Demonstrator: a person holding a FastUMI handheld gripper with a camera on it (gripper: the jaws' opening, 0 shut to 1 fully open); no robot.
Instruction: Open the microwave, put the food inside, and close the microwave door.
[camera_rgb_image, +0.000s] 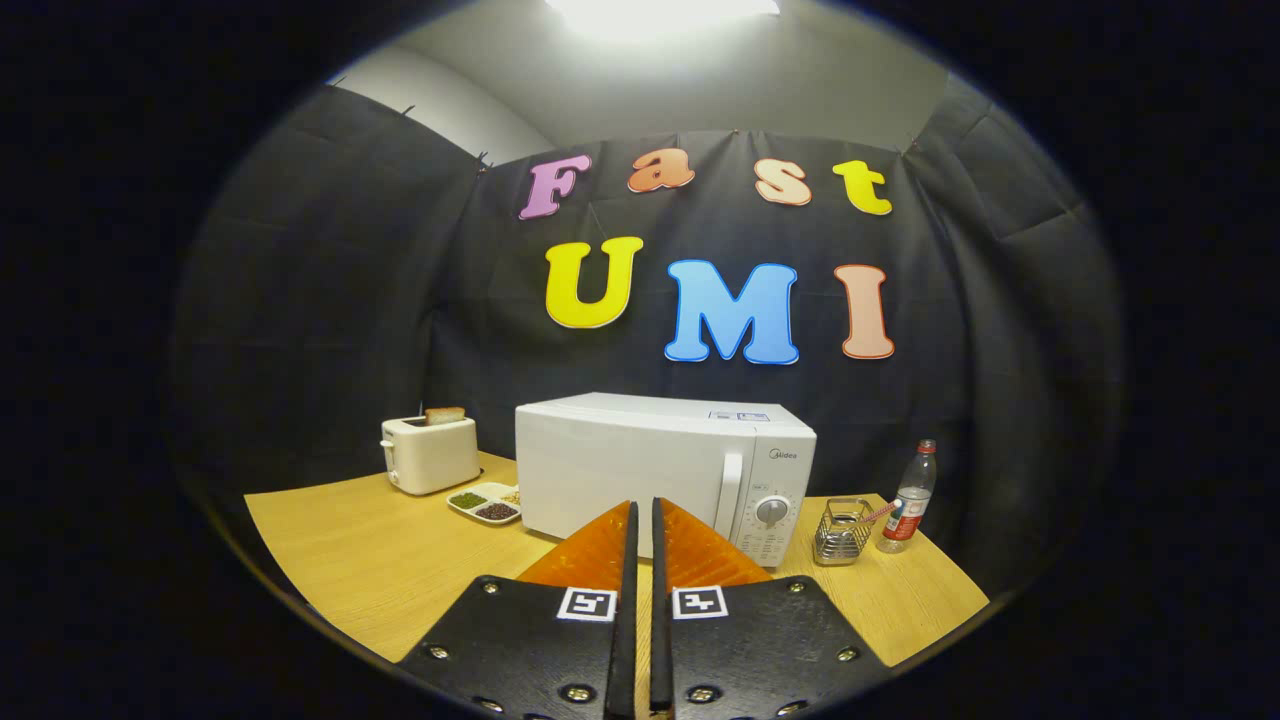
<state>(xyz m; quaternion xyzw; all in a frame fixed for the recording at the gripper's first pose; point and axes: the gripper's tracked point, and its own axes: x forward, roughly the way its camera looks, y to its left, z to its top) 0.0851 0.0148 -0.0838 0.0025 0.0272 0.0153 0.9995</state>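
The gripper (641, 508) has its fingers pressed together, holding nothing. Straight ahead sits the white microwave (664, 468), door closed, with bare table (340, 545) between. A toaster (430, 452) and snack tray (485, 502) sit left, a wire basket (842, 532) and bottle (909, 498) right.

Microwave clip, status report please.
Gripper shut, fingers empty, short of the microwave. Microwave door closed. Divided food dish on table between toaster and microwave. Path clear.

We see the gripper (641, 520) with fingers nearly together, nothing between them, pointing at the closed microwave (660, 470) on the table (350, 550). Toaster (430, 452) and divided dish (486, 502) beside it, bottle (909, 498) opposite.
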